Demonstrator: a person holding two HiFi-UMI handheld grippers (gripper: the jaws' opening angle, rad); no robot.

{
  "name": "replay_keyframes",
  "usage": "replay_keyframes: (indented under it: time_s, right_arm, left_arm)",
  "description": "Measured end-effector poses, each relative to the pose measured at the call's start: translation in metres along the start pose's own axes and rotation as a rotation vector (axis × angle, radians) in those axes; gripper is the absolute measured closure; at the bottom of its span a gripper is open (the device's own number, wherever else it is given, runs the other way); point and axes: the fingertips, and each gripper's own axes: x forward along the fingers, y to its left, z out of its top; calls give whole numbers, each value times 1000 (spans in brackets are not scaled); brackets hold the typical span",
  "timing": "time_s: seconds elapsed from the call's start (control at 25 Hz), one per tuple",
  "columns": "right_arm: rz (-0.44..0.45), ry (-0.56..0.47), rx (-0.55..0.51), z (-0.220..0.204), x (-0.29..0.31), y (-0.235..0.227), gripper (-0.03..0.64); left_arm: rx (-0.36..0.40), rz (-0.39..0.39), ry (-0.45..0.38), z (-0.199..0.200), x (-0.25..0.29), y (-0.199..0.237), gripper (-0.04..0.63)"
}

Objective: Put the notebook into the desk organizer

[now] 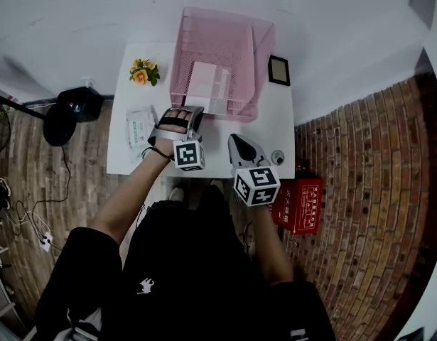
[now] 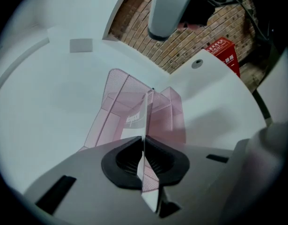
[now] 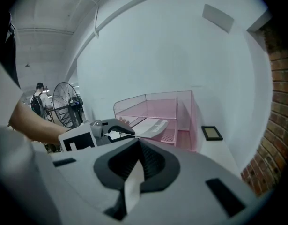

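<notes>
Black-clothed, the person (image 1: 197,261) stood over a white desk (image 1: 122,158) in the head view, with a pair of tongs in each hand. The left tongs (image 1: 187,112) reached to the front of the pink organizer (image 1: 259,52), gripping the near end of the white notebook (image 1: 202,82), which lay mostly inside it. The right tongs (image 1: 236,141) hung just beside them over the desk, apart from the organizer. Flowers (image 1: 143,72) and a pack of wipes (image 1: 139,126) sat to the left, a small picture frame (image 1: 278,70) to the right.

From the left gripper view, those tongs were clamped on the notebook, seen edge-on and pointing into the organizer.

From the right gripper view, the right tongs were closed on nothing, and the notebook's far end lay under the organizer's top tray.
</notes>
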Motion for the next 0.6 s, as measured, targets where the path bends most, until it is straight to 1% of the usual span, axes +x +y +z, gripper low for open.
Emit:
replay_keyframes:
  time_s: [0.2, 0.36, 0.44, 0.6]
  right_arm:
    - [42, 10, -34, 11, 8, -15, 615]
    - [64, 9, -41, 17, 12, -30, 615]
    - [73, 14, -45, 17, 14, -37, 615]
    - [94, 17, -48, 19, 19, -44, 615]
  left_arm:
    - [-23, 15, 43, -1, 15, 3, 574]
    - [-66, 61, 71, 0, 24, 14, 577]
    - [-70, 71, 79, 0, 27, 17, 578]
    - [-100, 39, 89, 0, 32, 20, 571]
